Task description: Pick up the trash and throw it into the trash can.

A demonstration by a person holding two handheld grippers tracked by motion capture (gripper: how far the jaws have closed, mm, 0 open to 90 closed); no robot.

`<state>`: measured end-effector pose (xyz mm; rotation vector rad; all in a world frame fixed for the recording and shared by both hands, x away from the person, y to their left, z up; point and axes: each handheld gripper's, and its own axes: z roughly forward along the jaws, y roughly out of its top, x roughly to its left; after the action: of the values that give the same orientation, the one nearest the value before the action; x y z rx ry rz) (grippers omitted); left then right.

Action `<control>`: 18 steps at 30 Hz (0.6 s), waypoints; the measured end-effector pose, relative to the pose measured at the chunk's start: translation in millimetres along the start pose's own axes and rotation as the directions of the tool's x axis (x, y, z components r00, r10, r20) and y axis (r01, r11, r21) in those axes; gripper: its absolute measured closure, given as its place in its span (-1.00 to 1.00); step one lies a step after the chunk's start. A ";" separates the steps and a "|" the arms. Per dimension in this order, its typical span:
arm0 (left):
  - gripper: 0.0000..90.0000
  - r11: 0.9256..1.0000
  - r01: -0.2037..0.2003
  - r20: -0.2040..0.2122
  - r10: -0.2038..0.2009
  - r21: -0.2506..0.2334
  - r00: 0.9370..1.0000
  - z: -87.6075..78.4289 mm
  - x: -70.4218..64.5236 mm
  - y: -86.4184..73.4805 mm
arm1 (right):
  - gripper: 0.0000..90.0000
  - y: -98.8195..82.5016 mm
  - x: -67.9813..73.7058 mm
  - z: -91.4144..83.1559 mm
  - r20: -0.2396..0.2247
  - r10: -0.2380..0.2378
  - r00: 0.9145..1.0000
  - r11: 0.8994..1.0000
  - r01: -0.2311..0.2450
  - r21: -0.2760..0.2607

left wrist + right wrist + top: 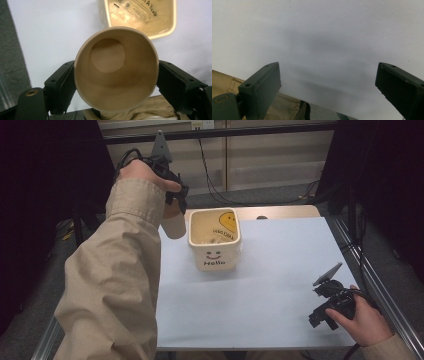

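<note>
- Between the two black jaws of the left claw [116, 82]: a tan paper cup [116, 68], clamped on both sides of its wall, mouth turned toward the claw's camera, round bottom visible inside, nothing in it.
- Raised in the high view, left claw [172, 205] gripped by the left hand [145, 172], beige sleeve [112, 270] running down from it; the paper cup [173, 222] hanging below the jaws, off the tabletop.
- Just beside that claw, to its right in the high view: a cream square plastic container [215, 240] with a smiley and "Hello" printed on its front wall, standing upright on the pale blue sheet covering the tabletop [280, 280].
- Beyond the cup in the left gripper view: the same container [140, 17], open top seen from above, a clear printed wrapper lying inside.
- Well apart from the left claw, near the front right corner of the tabletop: right claw [320, 315], held low in the right hand [365, 320].
- In the right gripper view, right claw [328, 85] spread wide, jaws far apart, nothing between them, bare pale sheet ahead, a bit of beige fabric [284, 106] below.
</note>
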<state>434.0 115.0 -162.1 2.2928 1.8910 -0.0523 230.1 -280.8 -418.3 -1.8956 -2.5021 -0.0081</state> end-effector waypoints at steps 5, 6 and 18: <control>-0.55 1.000 0.005 -0.005 -0.006 -0.009 1.000 -12.5 0.3 5.7 | -0.86 -0.4 -1.7 -0.9 0.004 -0.013 1.000 1.000 0.013 -0.006; -0.56 1.000 0.000 0.003 0.000 -0.003 1.000 -14.2 0.9 6.5 | -0.87 -0.5 -1.3 -1.3 0.000 0.002 1.000 1.000 -0.002 -0.003; -0.56 1.000 -0.021 0.008 0.021 -0.010 1.000 -2.6 -13.9 23.4 | -0.86 0.6 0.3 -1.1 -0.004 -0.006 1.000 1.000 0.006 -0.013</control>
<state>454.0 97.7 -155.2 2.3017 1.8590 -0.0497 230.6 -280.3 -417.2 -1.8904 -2.5113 -0.0283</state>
